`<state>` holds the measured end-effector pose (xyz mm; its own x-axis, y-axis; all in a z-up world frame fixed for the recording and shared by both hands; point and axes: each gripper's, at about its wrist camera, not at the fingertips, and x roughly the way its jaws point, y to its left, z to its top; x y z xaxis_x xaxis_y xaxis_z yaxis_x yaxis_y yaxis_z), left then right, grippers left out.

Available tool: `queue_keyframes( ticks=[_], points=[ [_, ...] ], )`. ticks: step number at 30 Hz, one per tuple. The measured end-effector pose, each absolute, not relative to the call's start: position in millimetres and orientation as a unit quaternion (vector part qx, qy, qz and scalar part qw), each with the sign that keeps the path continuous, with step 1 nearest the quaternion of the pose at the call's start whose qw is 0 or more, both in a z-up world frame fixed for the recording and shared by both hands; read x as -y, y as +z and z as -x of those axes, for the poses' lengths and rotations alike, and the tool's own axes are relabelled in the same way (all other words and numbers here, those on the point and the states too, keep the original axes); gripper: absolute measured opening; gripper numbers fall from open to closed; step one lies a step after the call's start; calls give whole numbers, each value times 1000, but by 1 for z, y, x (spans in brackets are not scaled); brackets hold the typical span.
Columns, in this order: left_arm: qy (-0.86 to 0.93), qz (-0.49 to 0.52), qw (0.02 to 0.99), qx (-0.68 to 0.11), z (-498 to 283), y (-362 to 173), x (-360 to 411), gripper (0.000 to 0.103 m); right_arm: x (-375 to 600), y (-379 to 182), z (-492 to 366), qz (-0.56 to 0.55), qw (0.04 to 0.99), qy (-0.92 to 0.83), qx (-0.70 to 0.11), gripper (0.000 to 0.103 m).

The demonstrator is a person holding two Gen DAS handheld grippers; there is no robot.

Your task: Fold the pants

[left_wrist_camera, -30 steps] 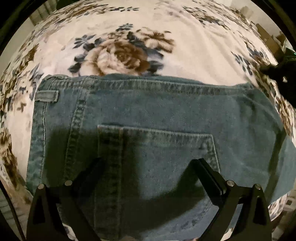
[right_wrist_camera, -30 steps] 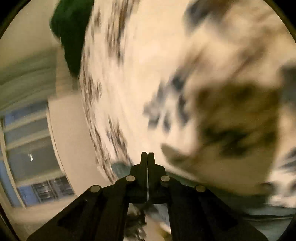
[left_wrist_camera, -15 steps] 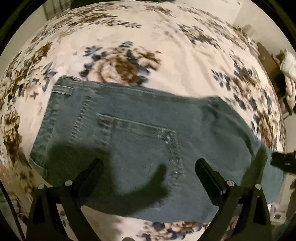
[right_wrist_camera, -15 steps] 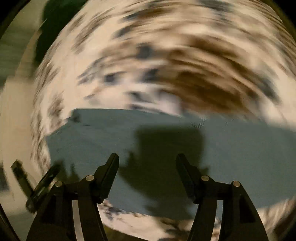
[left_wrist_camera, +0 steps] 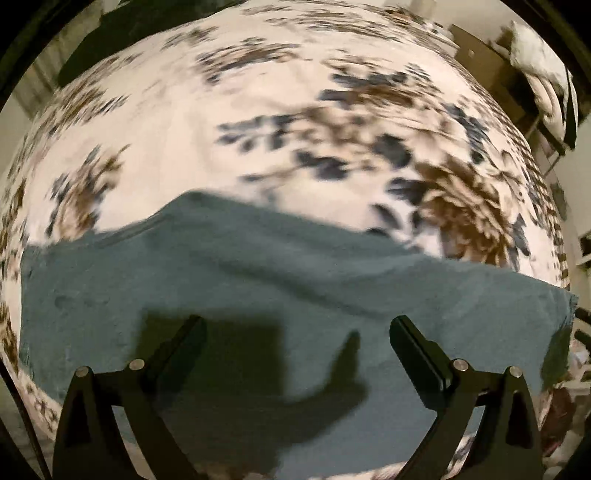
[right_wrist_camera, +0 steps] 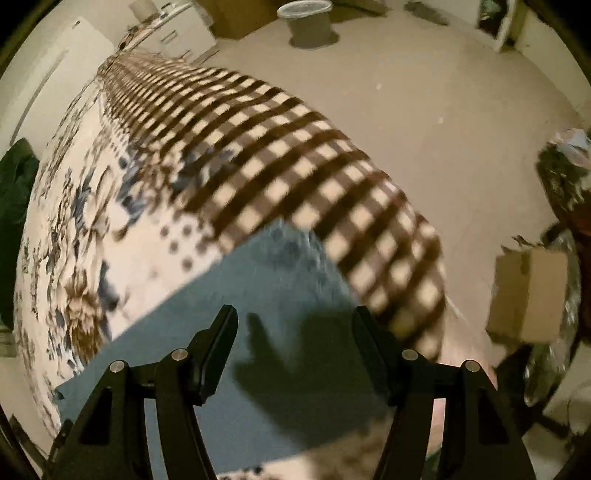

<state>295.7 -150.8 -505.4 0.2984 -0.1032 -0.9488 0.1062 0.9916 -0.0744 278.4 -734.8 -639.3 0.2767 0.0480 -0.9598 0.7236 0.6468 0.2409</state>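
Observation:
Blue denim pants (left_wrist_camera: 258, 280) lie flat on a bed with a floral cover (left_wrist_camera: 240, 122). My left gripper (left_wrist_camera: 297, 328) hovers above the legs, jaws wide apart, nothing between them; the picture is blurred by motion. In the right wrist view the leg ends of the pants (right_wrist_camera: 280, 273) reach the bed's edge, where the cover turns to a brown check pattern (right_wrist_camera: 306, 155). My right gripper (right_wrist_camera: 295, 321) hangs open over that end of the denim, apart from it, its shadow falling on the cloth.
Beyond the bed's edge lies beige floor (right_wrist_camera: 424, 74) with a cardboard box (right_wrist_camera: 528, 291), a round grey bin (right_wrist_camera: 308, 22) and clutter at the right. A dark green cloth (right_wrist_camera: 14, 192) sits at the bed's far left. Furniture with white bedding (left_wrist_camera: 535, 48) stands right.
Both grippers swept along the pants from the waistband and pocket toward the leg ends. The right gripper went from shut to open and turned to face the bed's edge.

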Motion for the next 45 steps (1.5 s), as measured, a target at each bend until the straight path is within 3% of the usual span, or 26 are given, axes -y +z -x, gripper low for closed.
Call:
queue_keyframes(
  ticks=[1, 3, 4, 7, 10, 13, 15, 16, 17, 22, 27, 30, 32, 34, 37, 41, 45],
  points=[
    [-64, -8, 807, -588, -299, -506, 158, 101, 742, -650, -287, -350, 714, -226, -563, 67],
    [-55, -21, 809, -585, -306, -508, 169, 101, 739, -665, -299, -333, 715, -216, -576, 56],
    [-48, -25, 812, -582, -309, -507, 171, 101, 737, -669, -304, -306, 718, -217, -587, 25],
    [-19, -34, 823, -566, -317, -505, 168, 101, 742, -660, -297, -283, 741, -234, -563, 15],
    [19, -36, 817, -575, -335, -522, 160, 101, 745, -663, -287, -308, 739, -265, -537, 15],
    [32, -19, 792, -610, -350, -545, 154, 101, 749, -675, -290, -328, 725, -251, -551, 22],
    [26, -24, 796, -604, -348, -539, 158, 101, 757, -669, -285, -363, 722, -225, -545, 41],
    [16, -25, 803, -596, -343, -529, 162, 101, 763, -662, -274, -385, 719, -218, -535, 58],
    [7, -25, 809, -587, -337, -520, 167, 101, 767, -652, -258, -405, 719, -223, -519, 64],
    [-64, -10, 803, -593, -286, -497, 204, 101, 760, -648, -173, -526, 690, -207, -451, 65],
    [-122, -14, 755, -645, -243, -534, 246, 101, 732, -710, -145, -608, 636, -185, -438, 65],
    [-131, -11, 735, -665, -236, -558, 257, 101, 723, -733, -145, -636, 638, -188, -391, 64],
    [-126, -15, 732, -669, -237, -569, 258, 101, 721, -727, -143, -652, 657, -180, -333, 36],
    [-126, -10, 728, -674, -241, -575, 258, 101, 716, -717, -146, -641, 680, -169, -313, 31],
    [-129, 8, 720, -682, -249, -581, 256, 103, 706, -713, -162, -605, 707, -157, -330, 31],
    [-122, 1, 706, -698, -259, -591, 256, 103, 711, -754, -185, -623, 675, -161, -360, 35],
    [-115, 1, 688, -716, -271, -596, 258, 103, 710, -762, -189, -642, 673, -157, -331, 35]
  ],
)
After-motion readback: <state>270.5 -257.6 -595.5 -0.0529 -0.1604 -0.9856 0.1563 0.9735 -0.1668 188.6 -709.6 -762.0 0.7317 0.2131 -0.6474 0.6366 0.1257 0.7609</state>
